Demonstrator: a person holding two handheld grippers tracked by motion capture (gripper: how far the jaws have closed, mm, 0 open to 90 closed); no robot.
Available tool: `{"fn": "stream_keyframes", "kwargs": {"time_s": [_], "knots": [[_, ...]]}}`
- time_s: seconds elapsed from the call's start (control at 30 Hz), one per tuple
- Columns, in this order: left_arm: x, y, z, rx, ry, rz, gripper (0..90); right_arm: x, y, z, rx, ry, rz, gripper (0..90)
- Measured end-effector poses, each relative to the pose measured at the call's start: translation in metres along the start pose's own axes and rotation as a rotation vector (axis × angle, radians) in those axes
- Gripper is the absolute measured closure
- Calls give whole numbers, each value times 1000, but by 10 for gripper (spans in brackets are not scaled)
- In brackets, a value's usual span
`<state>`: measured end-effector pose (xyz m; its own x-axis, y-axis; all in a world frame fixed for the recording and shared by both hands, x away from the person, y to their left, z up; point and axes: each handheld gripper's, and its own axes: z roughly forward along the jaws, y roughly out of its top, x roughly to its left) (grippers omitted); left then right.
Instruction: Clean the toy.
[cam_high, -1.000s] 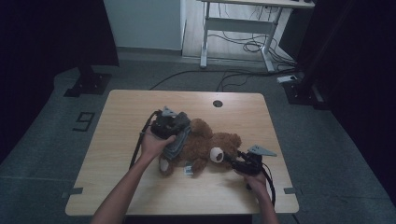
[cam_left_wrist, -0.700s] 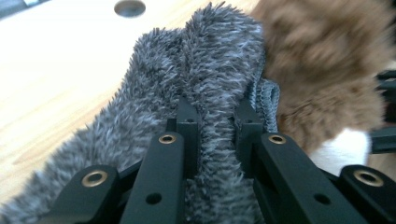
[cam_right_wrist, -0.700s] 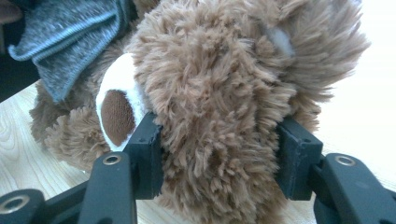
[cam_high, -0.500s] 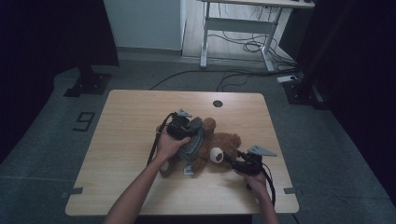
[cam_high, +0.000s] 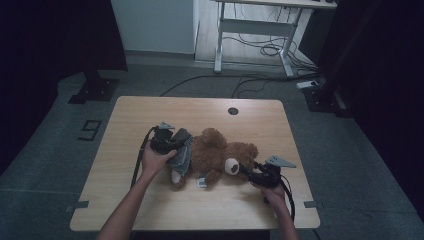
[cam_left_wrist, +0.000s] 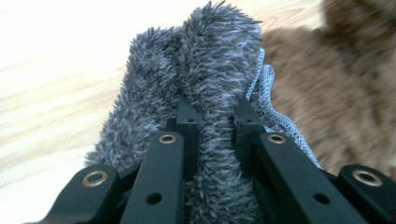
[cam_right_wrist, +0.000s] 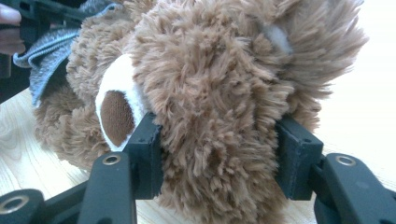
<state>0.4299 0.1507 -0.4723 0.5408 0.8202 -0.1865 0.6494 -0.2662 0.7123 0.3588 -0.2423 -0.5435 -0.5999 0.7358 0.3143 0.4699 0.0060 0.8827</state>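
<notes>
At a wooden table (cam_high: 150, 112), the left gripper (cam_left_wrist: 214, 116) has swung back from over the teddy bear (cam_high: 215, 152) toward the toy's legs, still clenched on a fold of fuzzy grey cloth (cam_left_wrist: 187, 88). A second ago it hung over the same side; half a second ago it had crossed above the bear's middle. The cloth, apparently a small garment, now lies bunched against the bear's lower body just ahead of those jaws, so the dressing looks unfinished. The right gripper (cam_right_wrist: 217, 154) has not shifted: its jaws grasp the bear's head from both sides, pads sunk in the brown fur beside the white snout (cam_right_wrist: 116, 107), pinning the toy on its back. The bear lies between the two grippers. No container stands on the table.
</notes>
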Motion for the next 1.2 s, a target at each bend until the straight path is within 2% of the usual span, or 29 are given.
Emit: {"fn": "stream_keyframes", "kwargs": {"time_s": [0.13, 0.23, 0.37, 0.47, 0.63, 0.73, 0.8, 0.83, 0.93, 0.97, 1.0, 1.1, 1.17, 1.2], "knots": [[4, -6, -4, 11, 20, 6, 772, 0, 0, 0, 0, 0, 1, 435], [1, -4, -8, 31, 59, 49, 771, 0, 0, 0, 1, -1, 2, 435], [3, -1, -15, 31, 69, 56, 771, 0, 0, 0, -2, 0, 3, 434], [11, -7, -15, 31, 73, 26, 772, 0, 0, 0, -2, 1, 4, 434], [28, -23, -9, 67, 74, -28, 772, 0, 0, 0, -2, 1, 3, 433], [28, -21, -18, 36, 68, -33, 772, -1, 0, 0, -2, 3, 7, 433], [21, -15, -31, -7, 55, -15, 772, -1, 0, 0, -2, 3, 10, 432], [15, -10, -40, -46, 28, -3, 772, -1, 0, 0, -3, 4, 15, 432], [-6, 3, -52, -96, -16, 50, 771, -1, -1, 0, -4, 4, 17, 432], [-6, 3, -52, -96, -16, 50, 771, -1, -1, 0, -5, 3, 16, 432], [-25, 11, -53, -107, -57, 93, 771, -1, -1, -1, -5, 2, 16, 432], [-53, 16, -43, -94, -97, 157, 771, -1, -1, -1, -3, 3, 16, 431], [-69, 15, -27, -61, -77, 210, 770, -1, -1, -1, -6, 4, 18, 431], [-73, 14, -17, -39, -71, 215, 770, -1, -1, -1, -7, 4, 18, 431]]}}
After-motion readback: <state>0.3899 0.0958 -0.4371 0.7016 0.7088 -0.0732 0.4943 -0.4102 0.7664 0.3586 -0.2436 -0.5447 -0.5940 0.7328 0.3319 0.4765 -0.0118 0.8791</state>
